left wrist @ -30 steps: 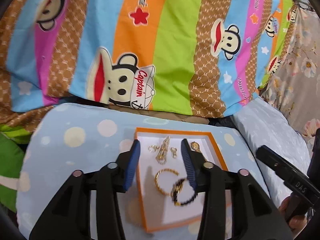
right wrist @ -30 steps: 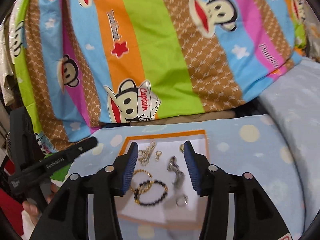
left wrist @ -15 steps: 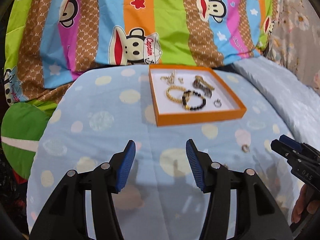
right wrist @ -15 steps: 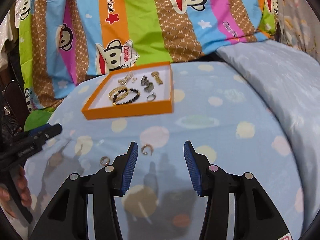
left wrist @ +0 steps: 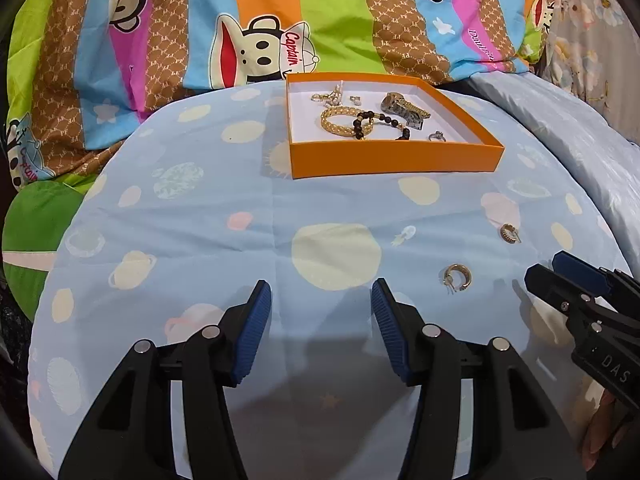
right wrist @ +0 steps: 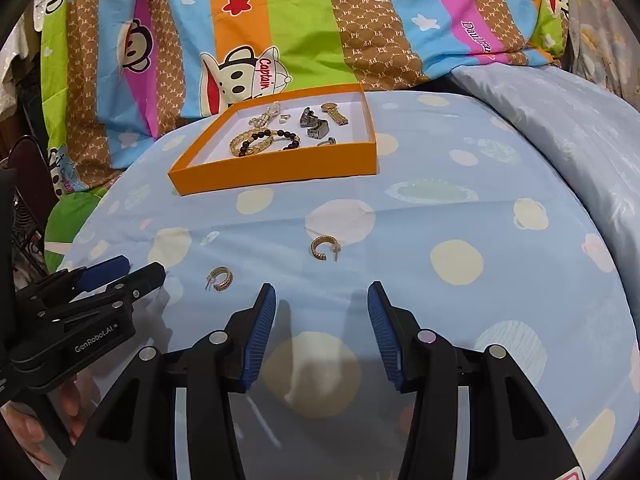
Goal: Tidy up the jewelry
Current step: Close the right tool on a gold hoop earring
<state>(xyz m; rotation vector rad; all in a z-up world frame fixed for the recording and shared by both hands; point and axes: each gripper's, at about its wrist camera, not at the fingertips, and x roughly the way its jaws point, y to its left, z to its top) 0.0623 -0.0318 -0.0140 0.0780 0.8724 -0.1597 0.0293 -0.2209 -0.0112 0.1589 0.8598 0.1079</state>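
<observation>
We hold our left gripper [left wrist: 320, 300] low over the pale blue spotted cover [left wrist: 200, 220], its blue pads apart with only bare cloth between them. Our right gripper [right wrist: 322, 304] hangs the same way, pads apart and gripping nothing.

Ahead of both grippers the cover runs open and flat up to the orange tray [left wrist: 396, 158], which sits well beyond the fingertips near the far edge of the cushion. To the left of our left gripper the cover curves down to its rim, with green fabric [left wrist: 32, 232] beyond it. To the right of our right gripper the cloth stays clear out to a second, paler pillow [right wrist: 560, 120]. Behind the tray rises the striped monkey-print bedding [left wrist: 280, 20], closing off the far side.

Two gold hoop earrings lie loose on the cover. The nearer earring [left wrist: 458, 276] rests just ahead and right of our left gripper, between the two grippers; the farther earring [left wrist: 509, 234] lies beyond it, just ahead and slightly left of our right gripper.

Inside the tray we see a gold chain bracelet [left wrist: 338, 122], a black bead bracelet [left wrist: 374, 124] overlapping it, a watch [left wrist: 404, 110], a small ring [left wrist: 437, 136] at the near right wall, and small pale pieces [left wrist: 332, 96] at the back. Nothing stands between the grippers and the earrings.
</observation>
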